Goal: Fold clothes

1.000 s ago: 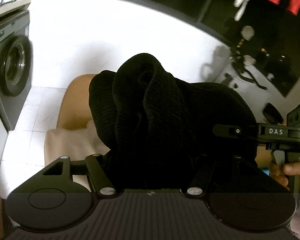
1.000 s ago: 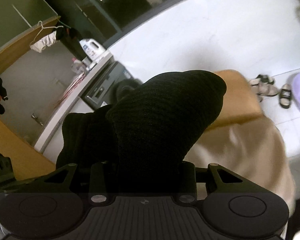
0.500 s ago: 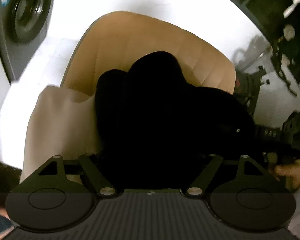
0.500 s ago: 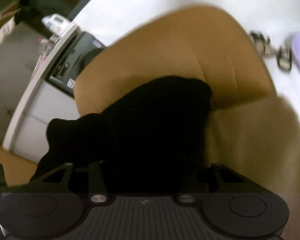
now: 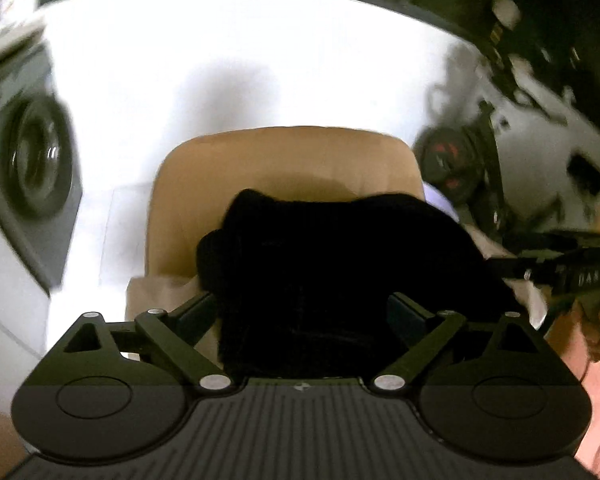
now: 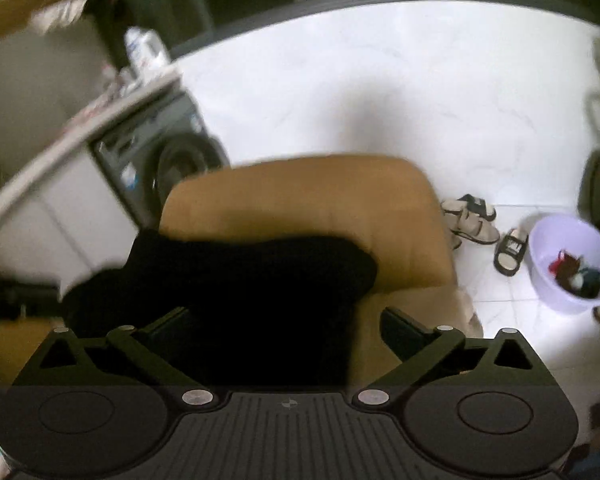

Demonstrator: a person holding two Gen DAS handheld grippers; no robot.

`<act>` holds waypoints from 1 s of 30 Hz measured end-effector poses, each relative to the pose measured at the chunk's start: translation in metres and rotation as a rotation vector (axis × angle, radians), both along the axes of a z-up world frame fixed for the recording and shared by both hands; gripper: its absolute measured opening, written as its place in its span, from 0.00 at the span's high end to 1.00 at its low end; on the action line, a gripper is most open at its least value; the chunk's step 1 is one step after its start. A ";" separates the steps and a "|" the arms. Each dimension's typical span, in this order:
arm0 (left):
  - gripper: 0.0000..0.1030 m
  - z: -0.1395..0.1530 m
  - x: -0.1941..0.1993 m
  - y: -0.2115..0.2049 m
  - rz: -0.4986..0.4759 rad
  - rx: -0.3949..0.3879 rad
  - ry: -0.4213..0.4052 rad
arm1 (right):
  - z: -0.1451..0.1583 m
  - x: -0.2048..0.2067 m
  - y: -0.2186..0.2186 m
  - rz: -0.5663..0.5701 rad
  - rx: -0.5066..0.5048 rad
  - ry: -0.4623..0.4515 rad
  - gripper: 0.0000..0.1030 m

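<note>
Home laundry room (washing machine, sandals, basin)

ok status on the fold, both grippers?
Left gripper and right gripper both open, black knit garment bunched between their fingers. It lies on the tan chair. Nothing in the way.

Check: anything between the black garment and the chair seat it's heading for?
Nothing visible. The black garment hangs right over the tan chair; the only thing on the seat is a beige cloth, spread flat beside it.
</note>
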State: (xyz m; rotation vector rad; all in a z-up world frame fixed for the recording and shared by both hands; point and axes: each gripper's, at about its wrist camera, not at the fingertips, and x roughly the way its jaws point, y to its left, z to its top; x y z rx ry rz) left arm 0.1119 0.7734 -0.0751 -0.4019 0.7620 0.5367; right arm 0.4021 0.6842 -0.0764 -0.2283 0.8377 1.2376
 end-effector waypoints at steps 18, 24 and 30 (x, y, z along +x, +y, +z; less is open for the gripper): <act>0.00 -0.015 -0.008 -0.047 0.088 0.020 0.101 | -0.024 -0.048 -0.032 -0.214 -0.054 0.012 0.01; 0.00 0.020 -0.020 -0.090 0.061 0.057 0.100 | 0.014 -0.092 -0.077 -0.317 -0.076 -0.075 0.01; 0.00 0.043 -0.047 -0.136 0.020 0.081 0.062 | 0.037 -0.142 -0.149 -0.395 -0.087 -0.105 0.01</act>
